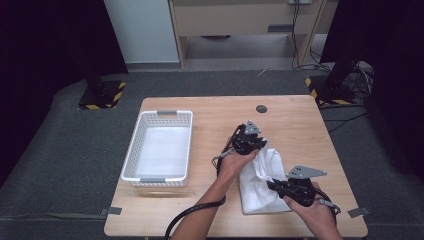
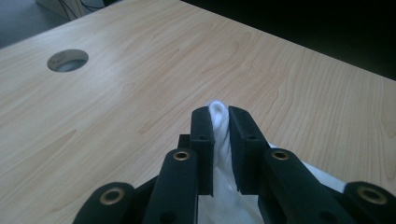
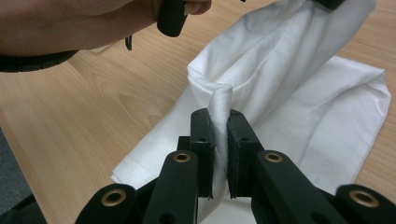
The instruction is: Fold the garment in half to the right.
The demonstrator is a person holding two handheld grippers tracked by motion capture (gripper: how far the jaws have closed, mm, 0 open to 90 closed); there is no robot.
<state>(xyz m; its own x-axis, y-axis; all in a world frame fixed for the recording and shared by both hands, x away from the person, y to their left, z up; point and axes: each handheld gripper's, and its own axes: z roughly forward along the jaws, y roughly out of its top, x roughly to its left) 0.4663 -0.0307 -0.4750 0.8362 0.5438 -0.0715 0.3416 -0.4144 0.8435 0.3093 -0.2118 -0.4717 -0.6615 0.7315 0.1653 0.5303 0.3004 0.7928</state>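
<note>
The white cloth [image 1: 262, 182] lies on the right half of the wooden table [image 1: 210, 112], partly lifted. The left gripper [image 2: 220, 122] pinches a fold of the cloth's far edge; the right gripper [image 3: 220, 125] clamps another fold nearer the person (both jaw pairs are pressed on fabric). A white basket [image 1: 136, 150] sits well apart at the left

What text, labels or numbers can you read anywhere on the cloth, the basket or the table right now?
None can be read.
The white cloth is plain, with no printing.
The white basket bears no label.
The wooden table shows bare wood grain and a round cable hole.
</note>
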